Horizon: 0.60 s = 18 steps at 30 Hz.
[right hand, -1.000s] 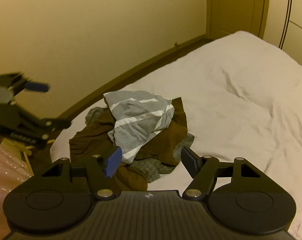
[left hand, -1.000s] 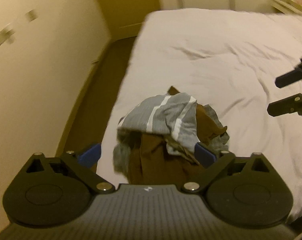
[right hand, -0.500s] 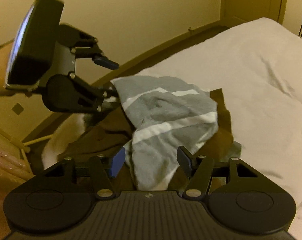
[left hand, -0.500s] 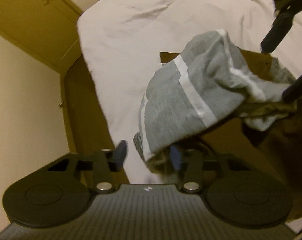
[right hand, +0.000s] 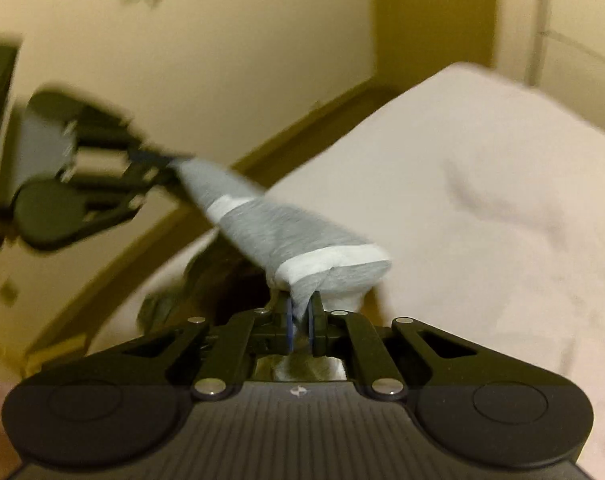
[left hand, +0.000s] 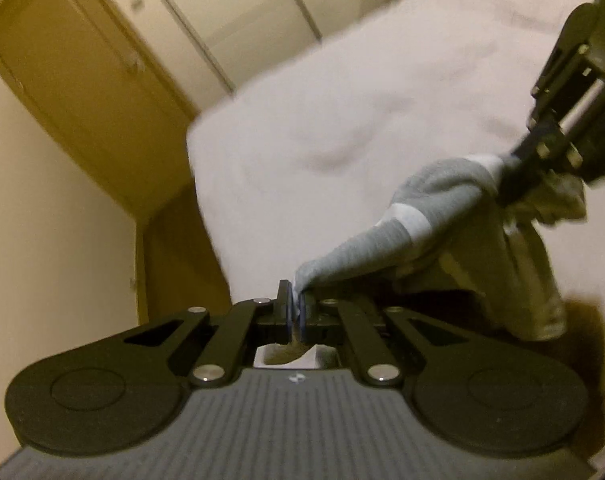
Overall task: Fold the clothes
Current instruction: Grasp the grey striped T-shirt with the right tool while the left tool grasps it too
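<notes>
Since a moment ago the grey striped garment [right hand: 278, 236] has risen off the bed [right hand: 482, 184]; left gripper [left hand: 296, 312] and right gripper [right hand: 300, 320] each pinch an end, stretching it between them above the bed, likely for folding.

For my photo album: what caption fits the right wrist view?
Both grippers stretch a grey striped garment above the bed.

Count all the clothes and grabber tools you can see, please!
Grey striped garment: 1
Brown clothes in the pile: at least 1, too blurred to separate
Grippers: 2, left gripper and right gripper
Bed: 1
Total: at least 5
</notes>
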{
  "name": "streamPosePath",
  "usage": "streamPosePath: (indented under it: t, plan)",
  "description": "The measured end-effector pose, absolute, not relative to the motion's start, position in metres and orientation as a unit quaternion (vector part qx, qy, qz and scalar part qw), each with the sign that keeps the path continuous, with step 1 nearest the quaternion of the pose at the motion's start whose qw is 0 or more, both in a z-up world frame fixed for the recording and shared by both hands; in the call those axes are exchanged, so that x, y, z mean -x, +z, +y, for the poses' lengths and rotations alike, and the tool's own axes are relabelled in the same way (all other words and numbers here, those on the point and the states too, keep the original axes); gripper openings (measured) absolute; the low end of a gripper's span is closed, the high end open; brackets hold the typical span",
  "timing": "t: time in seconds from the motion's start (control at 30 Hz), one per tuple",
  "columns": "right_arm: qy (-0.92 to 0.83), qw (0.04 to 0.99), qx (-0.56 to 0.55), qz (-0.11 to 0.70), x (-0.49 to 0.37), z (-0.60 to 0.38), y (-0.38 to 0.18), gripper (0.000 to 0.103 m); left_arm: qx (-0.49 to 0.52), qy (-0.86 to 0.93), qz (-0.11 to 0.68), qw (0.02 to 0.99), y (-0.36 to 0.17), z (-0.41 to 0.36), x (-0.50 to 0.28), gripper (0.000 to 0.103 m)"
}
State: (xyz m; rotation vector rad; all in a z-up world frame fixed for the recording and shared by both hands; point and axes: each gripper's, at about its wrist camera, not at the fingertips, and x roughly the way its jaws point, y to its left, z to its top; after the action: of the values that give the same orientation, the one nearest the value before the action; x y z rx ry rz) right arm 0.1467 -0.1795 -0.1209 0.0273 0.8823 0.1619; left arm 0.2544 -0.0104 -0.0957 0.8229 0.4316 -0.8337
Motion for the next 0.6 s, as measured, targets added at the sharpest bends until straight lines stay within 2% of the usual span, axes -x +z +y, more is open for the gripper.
streamPosePath:
  t: [0.13,0.27,0.6]
  plan:
    - [0.0,0.918,-0.024,0.396,-0.088,-0.229,-0.075,0.005,-0.358,-0.451,0.155,0.803,-0.06,-0.038,-0.215,0.002]
    - [-0.077,0.928,-0.035,0.362,-0.028,-0.278,-0.03,0.005,-0.342,-0.529,0.128,0.766,-0.05,-0.082,-0.16,0.002]
    - [-0.22,0.909,-0.079,0.346,0.15,-0.388,0.017,0.005,-0.287,-0.681,0.148,0.657,-0.022,-0.183,-0.032,0.002]
